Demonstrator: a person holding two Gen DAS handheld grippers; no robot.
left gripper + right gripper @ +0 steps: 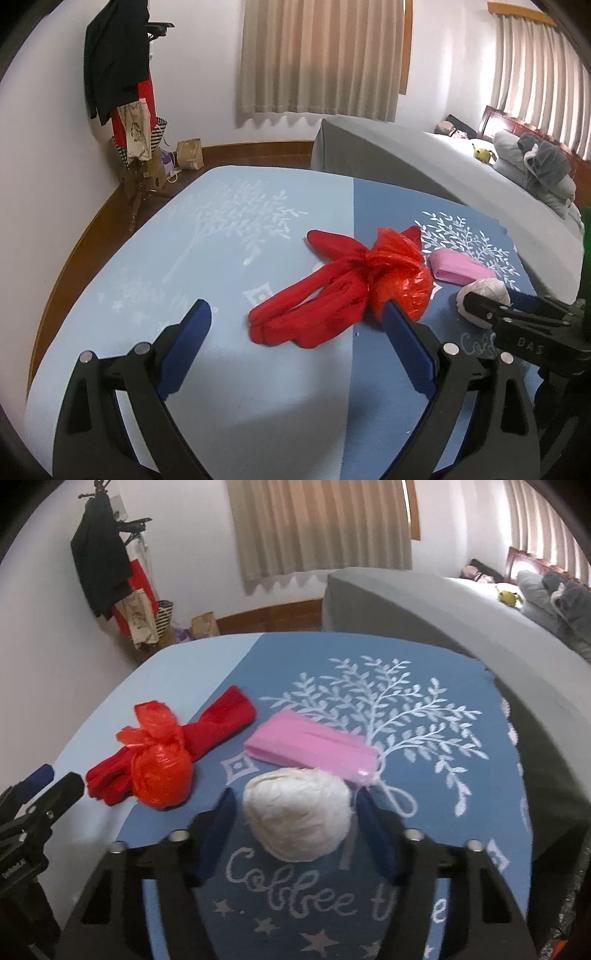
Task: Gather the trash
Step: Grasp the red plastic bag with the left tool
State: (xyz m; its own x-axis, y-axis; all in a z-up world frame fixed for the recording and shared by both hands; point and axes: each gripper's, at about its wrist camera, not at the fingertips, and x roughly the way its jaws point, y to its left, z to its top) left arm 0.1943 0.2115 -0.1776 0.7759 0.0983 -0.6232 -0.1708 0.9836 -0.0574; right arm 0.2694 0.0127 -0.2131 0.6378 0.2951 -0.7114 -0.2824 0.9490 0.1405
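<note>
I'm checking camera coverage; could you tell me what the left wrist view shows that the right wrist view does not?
Left only: its open left gripper and the right gripper's outside. Right only: the crumpled white paper ball between the right gripper's open fingers and the cloth's lettering. Both: the red plastic bag, red cloth and pink mask.

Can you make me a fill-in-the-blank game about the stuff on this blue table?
1. The paper ball between the right gripper's fingers is colored ____.
2. The knotted plastic bag lies on top of something red, a ____.
3. The face mask behind the paper ball is colored ____.
4. The left gripper's fingers are spread wide, so it is ____.

Missing words: white; cloth; pink; open
</note>
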